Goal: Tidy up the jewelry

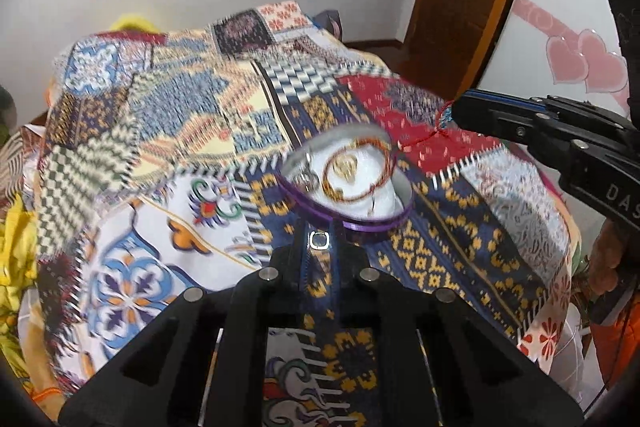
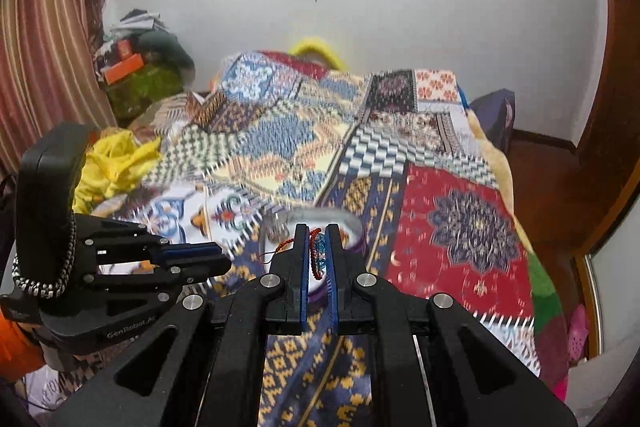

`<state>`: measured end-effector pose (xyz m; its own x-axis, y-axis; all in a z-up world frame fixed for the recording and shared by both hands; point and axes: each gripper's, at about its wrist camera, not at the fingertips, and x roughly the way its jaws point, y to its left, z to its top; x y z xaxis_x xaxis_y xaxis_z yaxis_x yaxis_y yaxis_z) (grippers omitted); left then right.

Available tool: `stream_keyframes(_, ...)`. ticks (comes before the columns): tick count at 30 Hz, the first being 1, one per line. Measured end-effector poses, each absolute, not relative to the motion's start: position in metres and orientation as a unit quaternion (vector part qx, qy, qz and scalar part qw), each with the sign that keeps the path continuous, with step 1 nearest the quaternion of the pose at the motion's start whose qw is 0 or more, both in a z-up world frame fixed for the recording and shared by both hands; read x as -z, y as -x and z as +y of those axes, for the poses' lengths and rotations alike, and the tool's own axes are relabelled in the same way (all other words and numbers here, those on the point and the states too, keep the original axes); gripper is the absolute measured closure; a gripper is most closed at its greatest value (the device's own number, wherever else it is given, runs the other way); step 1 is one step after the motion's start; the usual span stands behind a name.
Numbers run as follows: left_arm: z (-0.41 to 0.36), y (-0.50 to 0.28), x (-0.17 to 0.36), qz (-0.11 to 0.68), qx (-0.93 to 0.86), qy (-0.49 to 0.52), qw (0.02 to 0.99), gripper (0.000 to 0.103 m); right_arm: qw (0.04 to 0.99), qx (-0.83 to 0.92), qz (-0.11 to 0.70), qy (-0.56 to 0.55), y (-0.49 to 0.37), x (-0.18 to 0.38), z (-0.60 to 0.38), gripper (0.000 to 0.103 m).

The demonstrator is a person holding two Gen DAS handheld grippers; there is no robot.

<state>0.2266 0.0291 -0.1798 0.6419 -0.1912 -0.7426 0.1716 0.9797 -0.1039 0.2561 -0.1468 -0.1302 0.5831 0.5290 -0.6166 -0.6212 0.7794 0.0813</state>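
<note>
Round box on the bedspread, bracelets inside, right hand-held gripper just beside its rim

Both tools closed, the right one pinching a cord

The left tool has its fingers drawn close together, gripping the near rim of a round case where a small metal zipper pull sits between the tips. The right tool reaches in from the left tool's right side, held higher and pointing across toward it, its two blue-padded fingers nearly parallel and pressed on a red braided bracelet, whose cord trails out past the tips. In the right wrist view the left tool sits low on the left, tips aimed inward.
</note>
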Motion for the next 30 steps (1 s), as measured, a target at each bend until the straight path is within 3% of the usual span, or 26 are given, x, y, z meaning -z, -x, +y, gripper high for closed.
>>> stream_keyframes(15, 0.032, -0.245, 0.144, 0.363, 0.104, 0.021, 0.926, 0.095, 0.896, -0.333, 0.287, 0.064, -0.272, 0.108, -0.131, 0.096)
stream_keyframes(30, 0.025, -0.274, 0.181, 0.406, 0.123, 0.035, 0.905, 0.095, 0.866, -0.334, 0.363, 0.074, -0.292, 0.16, -0.124, 0.096)
